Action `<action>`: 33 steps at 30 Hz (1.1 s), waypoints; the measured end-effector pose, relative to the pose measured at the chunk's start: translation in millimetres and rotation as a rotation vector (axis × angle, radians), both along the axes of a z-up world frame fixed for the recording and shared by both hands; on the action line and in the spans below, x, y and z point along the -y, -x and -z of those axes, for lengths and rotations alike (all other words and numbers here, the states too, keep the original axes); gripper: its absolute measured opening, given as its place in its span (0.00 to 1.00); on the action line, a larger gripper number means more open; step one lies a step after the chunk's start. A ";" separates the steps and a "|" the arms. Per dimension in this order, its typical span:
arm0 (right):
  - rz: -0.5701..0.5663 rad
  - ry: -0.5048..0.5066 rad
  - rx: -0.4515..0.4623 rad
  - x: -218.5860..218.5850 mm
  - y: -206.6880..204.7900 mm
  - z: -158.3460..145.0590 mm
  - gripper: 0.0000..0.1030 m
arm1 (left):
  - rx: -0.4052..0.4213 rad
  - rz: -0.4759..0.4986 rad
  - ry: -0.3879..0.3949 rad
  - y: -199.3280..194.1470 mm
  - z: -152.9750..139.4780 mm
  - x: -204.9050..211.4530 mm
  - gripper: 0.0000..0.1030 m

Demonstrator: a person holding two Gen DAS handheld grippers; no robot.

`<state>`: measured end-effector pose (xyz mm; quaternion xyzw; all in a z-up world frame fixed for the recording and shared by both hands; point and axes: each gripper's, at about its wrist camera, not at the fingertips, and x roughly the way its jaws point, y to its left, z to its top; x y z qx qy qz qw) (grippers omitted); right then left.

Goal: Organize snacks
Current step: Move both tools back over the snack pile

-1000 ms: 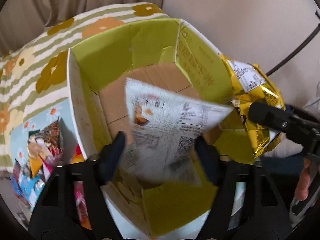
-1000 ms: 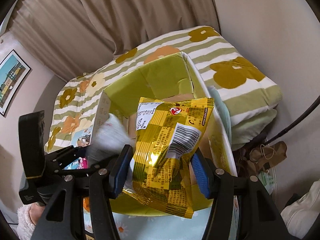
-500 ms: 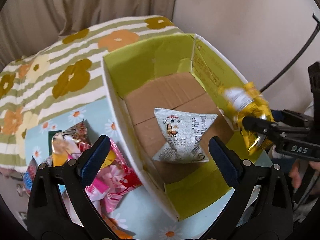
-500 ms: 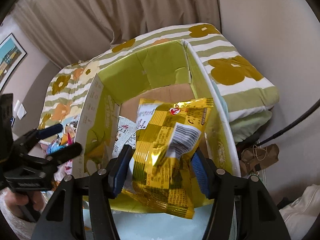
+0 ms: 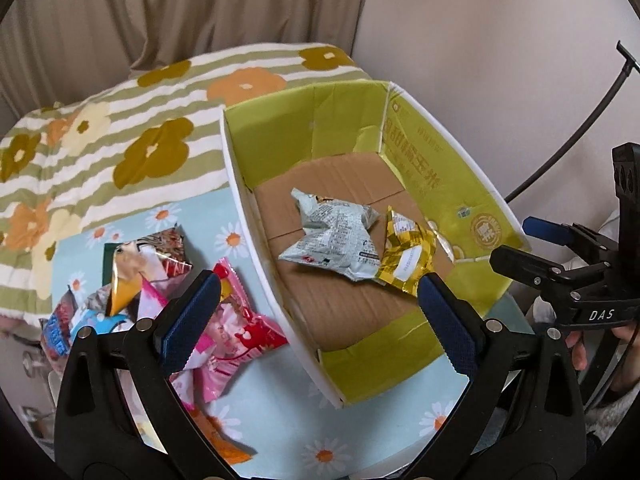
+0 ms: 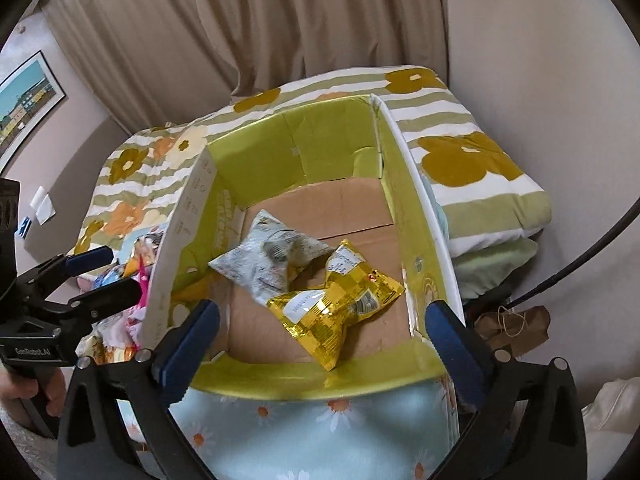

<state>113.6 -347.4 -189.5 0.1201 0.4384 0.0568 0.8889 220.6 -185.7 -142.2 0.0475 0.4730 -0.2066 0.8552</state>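
A green-lined cardboard box (image 5: 436,168) (image 6: 296,148) lies open on a daisy-print cloth. Inside lie a pale grey-white snack bag (image 5: 336,240) (image 6: 268,260) and a gold snack bag (image 5: 408,256) (image 6: 336,312), touching each other. My left gripper (image 5: 316,304) is open and empty, above the box's near left wall. My right gripper (image 6: 320,328) is open and empty, above the box's near end; it also shows in the left wrist view (image 5: 516,248). A heap of loose snack packs (image 5: 160,288) (image 6: 124,280) lies left of the box.
A striped flower-print quilt (image 5: 120,140) (image 6: 472,160) lies behind and beside the box. Curtains hang at the back. A black cable (image 5: 580,120) runs along the wall on the right. A brown paper bag (image 6: 512,324) lies on the floor at the right.
The left gripper dropped the grey-white bag into the box and drew back. The right gripper opened and the gold bag fell into the box beside it.
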 end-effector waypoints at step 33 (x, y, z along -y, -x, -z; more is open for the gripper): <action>-0.387 -0.053 0.173 -177.7 16.4 -42.2 0.99 | 0.094 -0.465 -0.029 118.0 -20.0 -223.8 0.96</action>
